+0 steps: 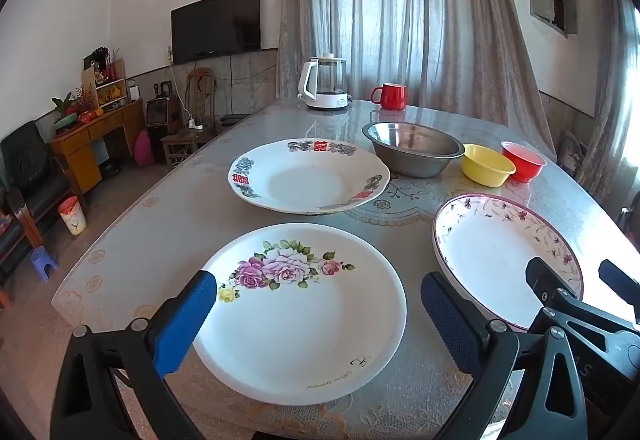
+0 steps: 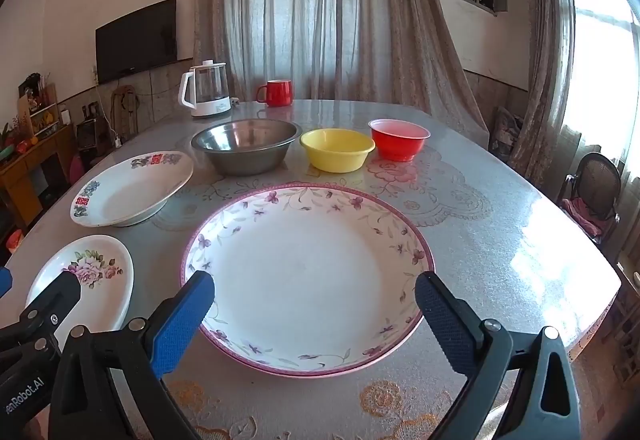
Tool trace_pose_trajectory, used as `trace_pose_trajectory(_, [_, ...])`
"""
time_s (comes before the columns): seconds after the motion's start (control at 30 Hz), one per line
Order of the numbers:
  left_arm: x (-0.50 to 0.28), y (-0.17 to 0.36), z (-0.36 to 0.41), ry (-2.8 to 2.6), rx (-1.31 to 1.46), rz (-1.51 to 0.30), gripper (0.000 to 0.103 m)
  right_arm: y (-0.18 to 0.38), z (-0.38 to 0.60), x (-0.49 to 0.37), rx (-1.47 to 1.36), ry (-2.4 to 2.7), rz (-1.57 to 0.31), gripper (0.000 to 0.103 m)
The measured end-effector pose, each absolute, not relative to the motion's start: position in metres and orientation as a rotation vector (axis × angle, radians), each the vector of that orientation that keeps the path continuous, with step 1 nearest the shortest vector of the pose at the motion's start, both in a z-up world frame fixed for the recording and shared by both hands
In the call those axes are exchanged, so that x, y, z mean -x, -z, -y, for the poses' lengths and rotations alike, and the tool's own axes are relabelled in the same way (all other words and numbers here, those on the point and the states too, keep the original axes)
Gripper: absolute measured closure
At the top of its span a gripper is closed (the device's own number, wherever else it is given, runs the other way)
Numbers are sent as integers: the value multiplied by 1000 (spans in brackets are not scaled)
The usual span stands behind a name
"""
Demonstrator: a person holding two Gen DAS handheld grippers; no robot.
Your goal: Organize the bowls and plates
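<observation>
Up close, the left gripper (image 1: 318, 304) has its blue-padded jaws spread wide and grips nothing; it hangs over the near part of the rose plate (image 1: 300, 314), a white plate with a cluster of pink and purple roses printed on it, lying flat at the near edge of the table (image 1: 160, 240). The right gripper (image 2: 314, 306) is likewise wide apart and empty, poised over the near part of the purple-vine plate (image 2: 308, 276), a white plate with a pink edge and small purple flowers around its border. These two plates lie side by side, apart from each other, the rose plate to the left.

Beyond the rose plate sits the deep white plate (image 1: 308, 176), marked with red characters and blue-grey flowers on its rim, standing alone. Behind it and to the right, three bowls form a row: the steel bowl (image 2: 246, 146) on the left, the yellow bowl (image 2: 337, 149) in the middle, the red bowl (image 2: 398, 138) on the right. From the left wrist the yellow and red bowls seem to touch; from the right wrist a narrow gap shows.

At the far end of the table stand a white kettle (image 1: 324, 83) and a red mug (image 1: 390, 95), near each other. Grey curtains (image 1: 400, 8) hang behind them, and a dark television (image 1: 216, 24) is mounted on the left wall.
</observation>
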State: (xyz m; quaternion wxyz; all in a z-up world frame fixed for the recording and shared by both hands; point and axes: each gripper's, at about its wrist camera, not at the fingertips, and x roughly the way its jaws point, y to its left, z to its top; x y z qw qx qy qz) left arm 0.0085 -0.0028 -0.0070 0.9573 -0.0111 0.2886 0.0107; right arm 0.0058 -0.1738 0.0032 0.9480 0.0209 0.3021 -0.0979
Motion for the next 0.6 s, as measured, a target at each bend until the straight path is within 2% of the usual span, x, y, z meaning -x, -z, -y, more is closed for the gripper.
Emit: trace_pose_trajectory(0.6, [-8, 8, 3, -24, 22, -587, 0, -5, 174, -6, -44, 189, -603, 1])
